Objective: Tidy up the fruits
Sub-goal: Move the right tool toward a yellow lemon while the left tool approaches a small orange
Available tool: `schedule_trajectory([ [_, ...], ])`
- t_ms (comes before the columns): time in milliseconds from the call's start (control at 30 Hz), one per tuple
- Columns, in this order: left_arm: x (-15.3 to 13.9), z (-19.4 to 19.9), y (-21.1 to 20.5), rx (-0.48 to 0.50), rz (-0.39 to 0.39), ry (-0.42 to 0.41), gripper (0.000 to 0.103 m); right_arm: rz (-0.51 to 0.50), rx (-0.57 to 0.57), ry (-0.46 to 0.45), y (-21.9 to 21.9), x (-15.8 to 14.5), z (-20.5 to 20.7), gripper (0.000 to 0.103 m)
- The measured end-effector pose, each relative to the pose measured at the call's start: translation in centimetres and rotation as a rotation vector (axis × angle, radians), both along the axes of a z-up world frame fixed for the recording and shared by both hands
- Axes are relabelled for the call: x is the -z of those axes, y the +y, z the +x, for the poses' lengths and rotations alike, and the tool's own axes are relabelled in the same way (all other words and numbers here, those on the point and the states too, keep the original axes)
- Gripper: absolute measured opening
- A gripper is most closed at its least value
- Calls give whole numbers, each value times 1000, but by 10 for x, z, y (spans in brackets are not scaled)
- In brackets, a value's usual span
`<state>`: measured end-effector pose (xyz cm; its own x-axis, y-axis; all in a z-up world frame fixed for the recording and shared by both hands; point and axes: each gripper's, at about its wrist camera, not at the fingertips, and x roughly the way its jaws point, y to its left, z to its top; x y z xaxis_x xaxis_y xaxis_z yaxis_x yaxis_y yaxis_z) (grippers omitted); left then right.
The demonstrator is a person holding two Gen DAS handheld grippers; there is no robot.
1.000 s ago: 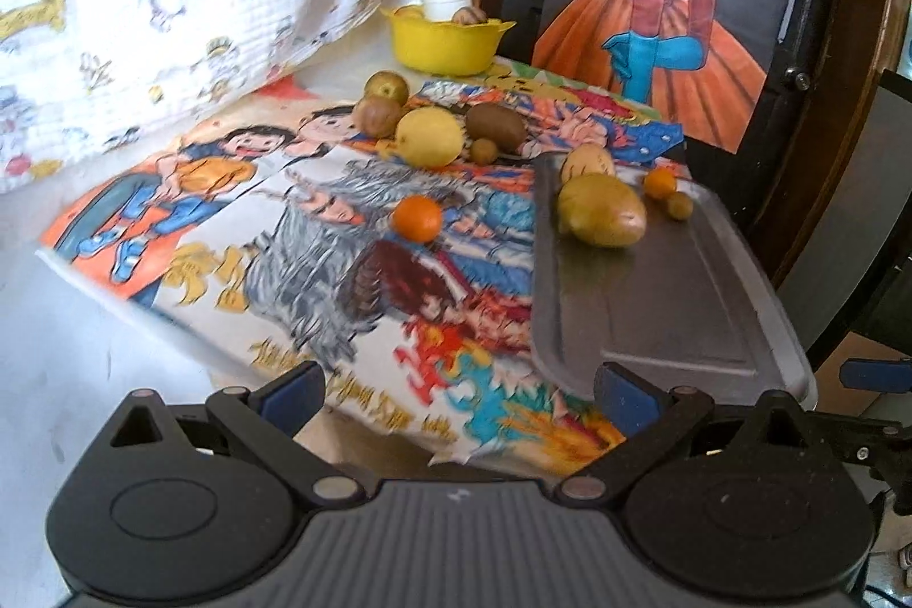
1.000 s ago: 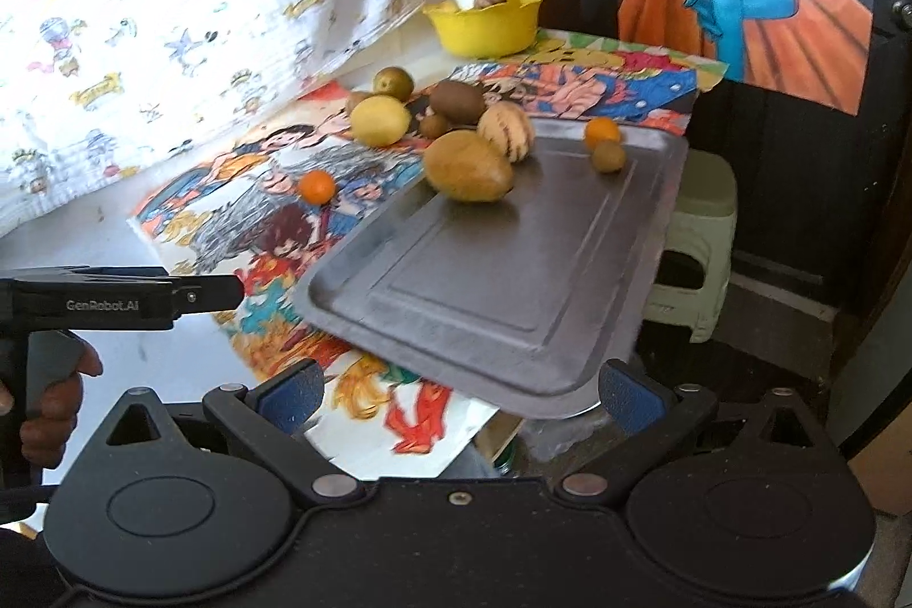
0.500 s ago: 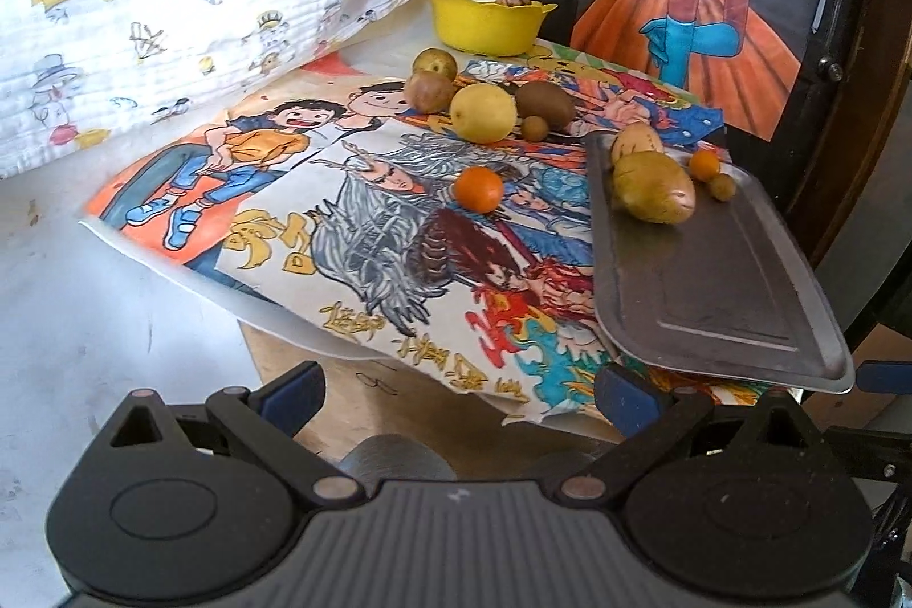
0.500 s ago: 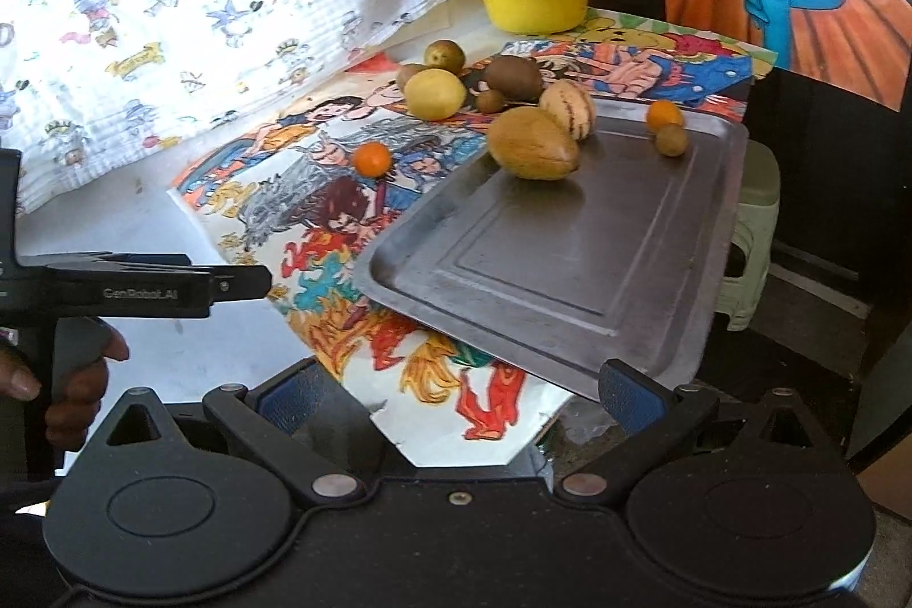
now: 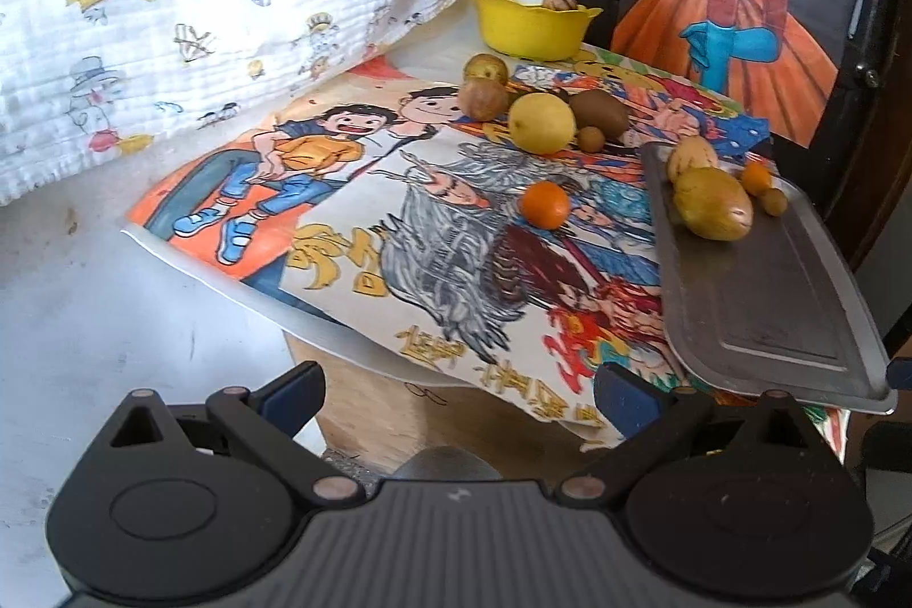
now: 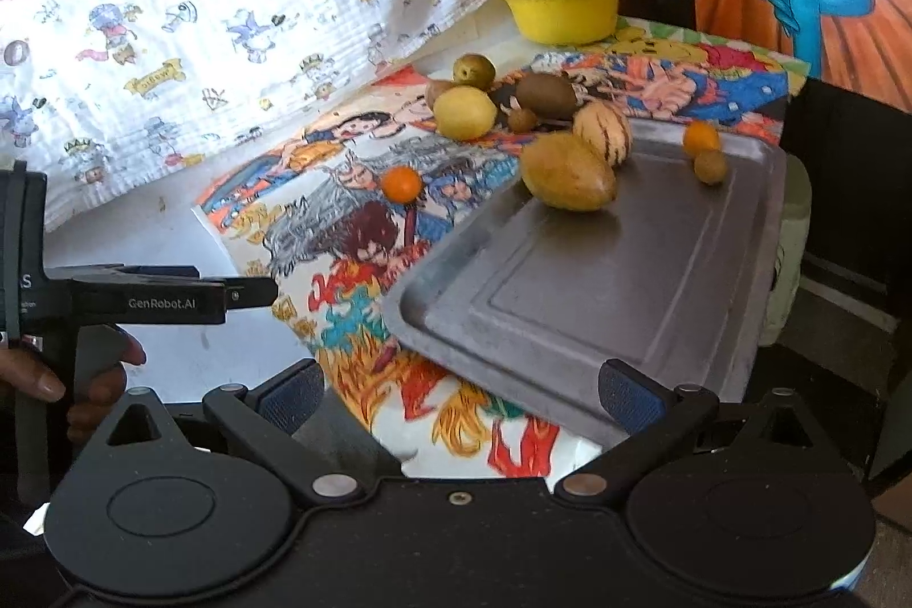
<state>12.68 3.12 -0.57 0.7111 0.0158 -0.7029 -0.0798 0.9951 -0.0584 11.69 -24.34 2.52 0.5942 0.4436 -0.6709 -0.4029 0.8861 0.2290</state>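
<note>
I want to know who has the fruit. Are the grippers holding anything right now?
No. The left gripper and the right gripper are both open with nothing between their fingers. The fruit lies on the tray and the cloth.

Worktop [image 5: 102,300]: pale, scuffed surface, bare on the near left. Cartoon-print sheets [image 5: 456,232] cover its middle and right, front edge overhanging. Metal tray [image 6: 598,289] sits on the sheets at right, near corner past the edge. Yellow bowl [image 5: 533,27] at the far end. Loose on the sheets: small orange [image 5: 544,205] alone mid-sheet; behind it a cluster of lemon [image 5: 541,122], kiwi [image 5: 598,111], a small brown round fruit [image 5: 591,138] and two brownish-green fruits [image 5: 484,84].
</note>
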Motion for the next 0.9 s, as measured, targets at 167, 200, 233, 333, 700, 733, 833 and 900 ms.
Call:
schedule_trajectory([
  [167,-1,7,7,-25,2,-2,102,17,-8,-41,0,-11,16,102],
  [200,-1,9,9,-27,1,-3,102,19,-9,-48,0,-13,19,102],
  [233,-2,11,10,-30,1,-5,102,21,-10,-58,0,-15,23,102],
  [333,-3,17,11,-32,0,-15,102,20,-17,-82,-1,-21,36,102],
  [700,-11,46,-1,-3,-2,-74,102,3,-73,-162,-2,-46,95,102],
  [733,-11,49,-4,3,1,-79,102,-2,-76,-167,-1,-48,100,102],
  [833,-11,57,-10,19,11,-90,102,-16,-86,-186,3,-54,118,102],
  [900,-10,64,-13,29,11,-96,102,-19,-90,-195,4,-56,130,102],
])
